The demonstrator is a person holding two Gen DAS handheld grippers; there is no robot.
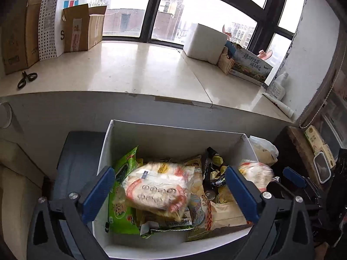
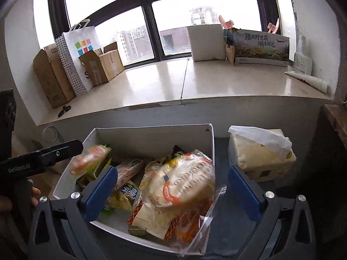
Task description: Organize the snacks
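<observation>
The left gripper (image 1: 170,195) hangs with jaws wide apart above the white rectangular cardboard box (image 1: 173,134). A clear-wrapped round bread packet (image 1: 156,190) lies blurred atop the green snack bag (image 1: 121,195). The right gripper (image 2: 172,192), also spread, frames another such packet (image 2: 184,186) overhanging the box's right rim.

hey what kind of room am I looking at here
Probably a room in a high-rise flat, perhaps a storage corner. A wide stone window sill holds cardboard boxes and a paper bag, apartment towers show through the window, and a white box of snacks sits below.
</observation>
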